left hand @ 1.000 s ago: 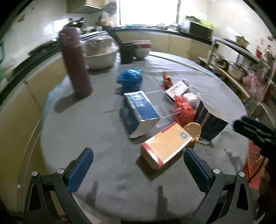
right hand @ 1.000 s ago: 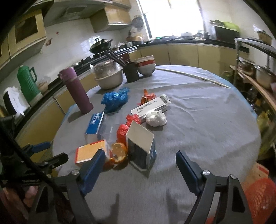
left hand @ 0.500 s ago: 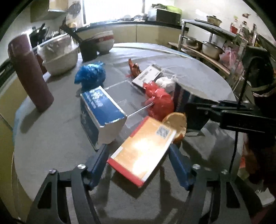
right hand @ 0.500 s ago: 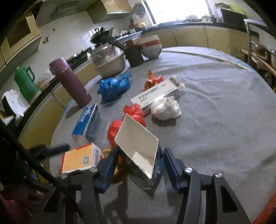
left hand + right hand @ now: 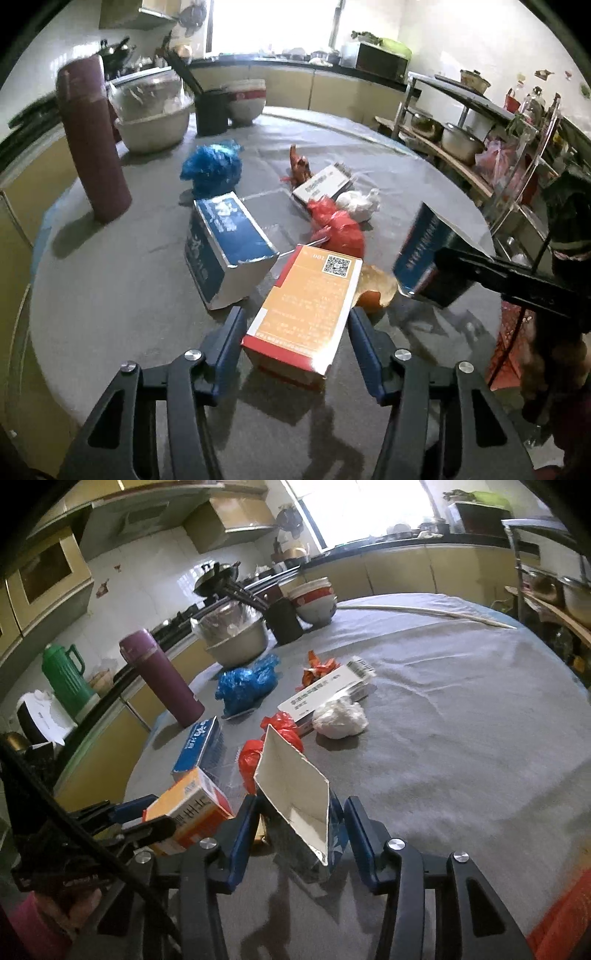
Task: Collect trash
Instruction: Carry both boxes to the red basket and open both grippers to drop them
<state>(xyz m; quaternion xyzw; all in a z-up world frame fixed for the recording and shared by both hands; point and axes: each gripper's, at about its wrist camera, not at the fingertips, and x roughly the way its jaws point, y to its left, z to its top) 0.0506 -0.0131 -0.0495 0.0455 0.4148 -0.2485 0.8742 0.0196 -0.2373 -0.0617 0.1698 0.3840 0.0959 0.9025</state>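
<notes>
The left gripper [image 5: 295, 343], jaws just closing, is clamping the orange box [image 5: 308, 310] at the frame's lower centre. The right gripper [image 5: 299, 834], also closing, is gripping the dark blue carton [image 5: 295, 797] at its frame's lower centre, other litter lying beyond on the grey table [image 5: 461, 720].

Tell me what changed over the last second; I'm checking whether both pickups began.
Both claws advanced onto the trash while their jaws have just been closing. The left claw now brackets the orange box; the right claw brackets the opened dark blue carton, which appears raised off the table in the left view. Firm contact is unclear. The blue bag, maroon flask and other litter stayed put.
</notes>
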